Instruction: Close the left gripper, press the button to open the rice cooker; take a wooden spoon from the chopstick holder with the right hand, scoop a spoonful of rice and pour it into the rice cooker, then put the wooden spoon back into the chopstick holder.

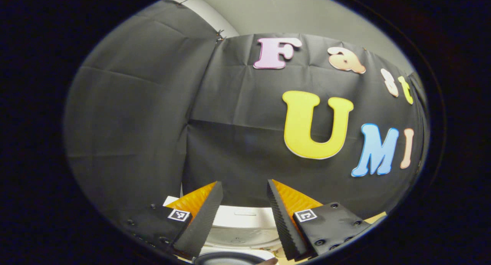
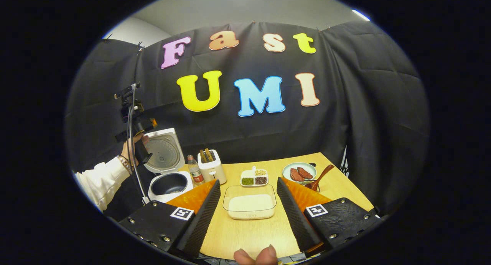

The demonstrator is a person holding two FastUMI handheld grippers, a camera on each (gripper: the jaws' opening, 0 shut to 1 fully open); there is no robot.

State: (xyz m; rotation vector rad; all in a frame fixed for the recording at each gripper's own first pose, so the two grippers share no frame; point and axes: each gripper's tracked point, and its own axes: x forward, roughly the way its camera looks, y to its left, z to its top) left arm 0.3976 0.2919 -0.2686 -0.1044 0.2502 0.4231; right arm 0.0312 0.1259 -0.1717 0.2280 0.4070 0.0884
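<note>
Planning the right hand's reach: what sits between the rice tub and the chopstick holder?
In the right gripper view, bare tabletop separates the rice tub from the chopstick holder. A divided dish stands just right of that line.

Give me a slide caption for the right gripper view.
Open right gripper facing a rice container, with the rice cooker lid up.

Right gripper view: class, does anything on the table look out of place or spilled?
A wooden spoon lies loose beside the plate, not in the chopstick holder. Nothing looks spilled.
</note>
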